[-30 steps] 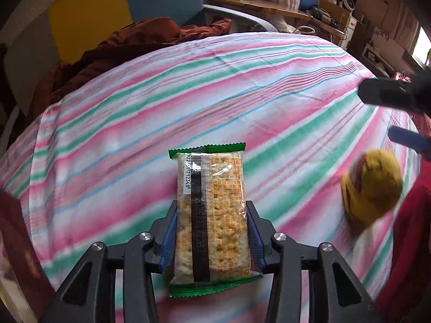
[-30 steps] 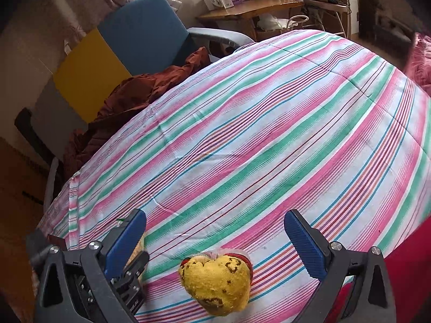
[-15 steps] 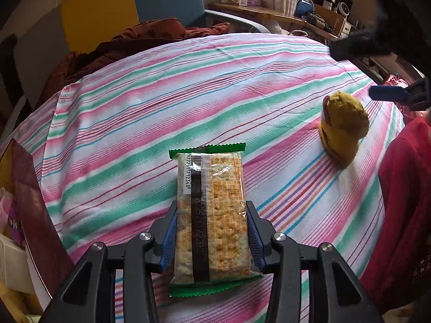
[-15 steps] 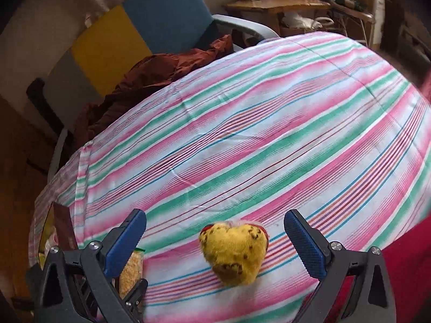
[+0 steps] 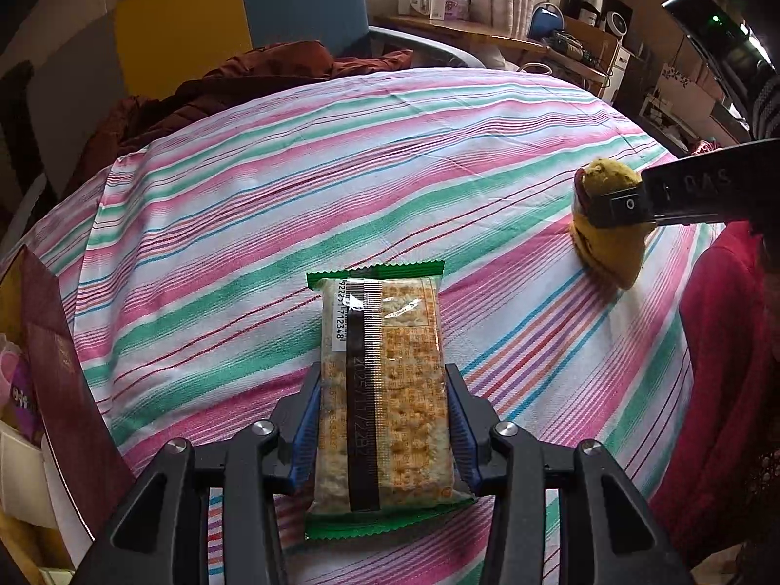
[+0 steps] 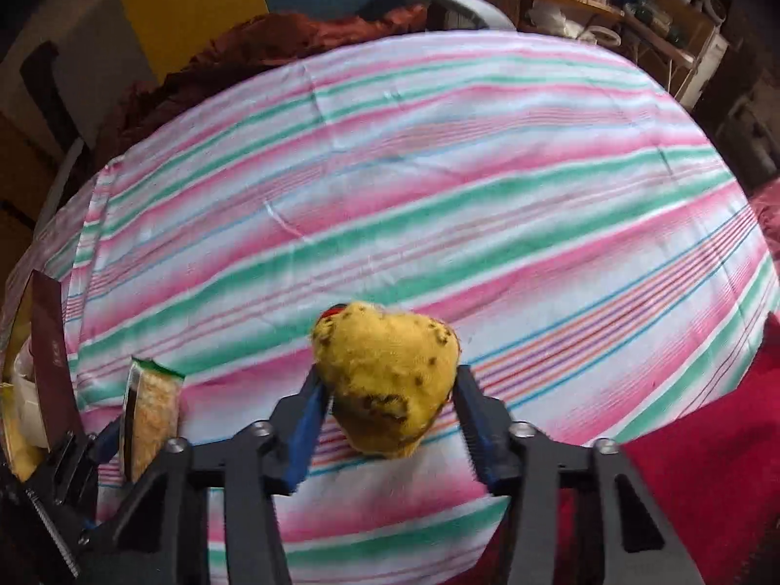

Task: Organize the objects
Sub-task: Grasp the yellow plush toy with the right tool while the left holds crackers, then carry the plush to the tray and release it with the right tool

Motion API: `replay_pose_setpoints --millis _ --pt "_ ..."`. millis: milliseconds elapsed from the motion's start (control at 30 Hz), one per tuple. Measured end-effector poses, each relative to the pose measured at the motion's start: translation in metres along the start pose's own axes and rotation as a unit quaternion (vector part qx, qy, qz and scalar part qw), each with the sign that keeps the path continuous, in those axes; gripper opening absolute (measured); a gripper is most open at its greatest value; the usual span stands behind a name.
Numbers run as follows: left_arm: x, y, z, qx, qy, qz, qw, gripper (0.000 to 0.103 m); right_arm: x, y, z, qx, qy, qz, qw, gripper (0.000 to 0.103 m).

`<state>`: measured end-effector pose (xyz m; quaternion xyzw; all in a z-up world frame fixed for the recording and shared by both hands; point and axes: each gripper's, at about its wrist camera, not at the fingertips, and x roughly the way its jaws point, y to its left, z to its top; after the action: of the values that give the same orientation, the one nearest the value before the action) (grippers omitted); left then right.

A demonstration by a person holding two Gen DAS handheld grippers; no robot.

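Observation:
My left gripper (image 5: 382,409) is shut on a clear cracker packet with green ends (image 5: 382,390) and holds it over the near edge of the striped tablecloth (image 5: 341,185). The packet also shows edge-on at the left of the right wrist view (image 6: 146,414). My right gripper (image 6: 387,399) is shut on a yellow heart-shaped plush toy (image 6: 385,375) with dark spots and a red back, low over the cloth. In the left wrist view the toy (image 5: 607,248) is at the far right, with the right gripper (image 5: 648,197) across it.
A dark red box flap (image 5: 58,375) and a container of mixed items stand at the left table edge. A chair with a brown garment (image 5: 243,73) is behind the table. A red cloth (image 6: 707,463) lies at the near right. Cluttered shelves (image 5: 585,34) are beyond.
My right gripper has moved forward around the yellow plush toy and closed on it. My left gripper still holds the cracker packet and has drawn back towards the table's near left edge.

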<state>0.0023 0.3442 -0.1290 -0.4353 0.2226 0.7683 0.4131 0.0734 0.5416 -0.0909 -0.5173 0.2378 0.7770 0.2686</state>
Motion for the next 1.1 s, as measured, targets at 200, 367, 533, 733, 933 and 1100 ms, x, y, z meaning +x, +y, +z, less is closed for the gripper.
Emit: replay_pose_setpoints --millis 200,367,533,733,933,1100 --pt "-0.003 0.002 -0.001 -0.006 0.002 0.0 1.0 0.046 -0.012 0.004 -0.005 -0.018 -0.037 0.015 0.999 0.039" --pt "-0.012 0.007 -0.007 -0.022 -0.001 0.005 0.9998 0.046 -0.023 0.008 -0.008 -0.021 -0.063 0.046 0.997 0.039" --pt "-0.036 0.013 -0.012 -0.027 -0.027 0.012 0.9992 0.046 -0.024 0.027 -0.013 -0.03 -0.074 0.057 0.995 0.039" --pt "-0.073 0.016 -0.012 -0.028 -0.072 0.026 0.9967 0.046 -0.027 0.047 -0.019 -0.047 -0.081 0.074 0.993 0.039" --pt "-0.1 0.03 -0.014 -0.043 -0.096 0.045 0.9935 0.046 -0.03 0.071 -0.024 -0.068 -0.084 0.094 0.99 0.039" --pt "-0.115 0.046 -0.023 -0.063 -0.104 0.055 0.9911 0.046 -0.036 0.093 -0.028 -0.089 -0.086 0.114 0.986 0.039"
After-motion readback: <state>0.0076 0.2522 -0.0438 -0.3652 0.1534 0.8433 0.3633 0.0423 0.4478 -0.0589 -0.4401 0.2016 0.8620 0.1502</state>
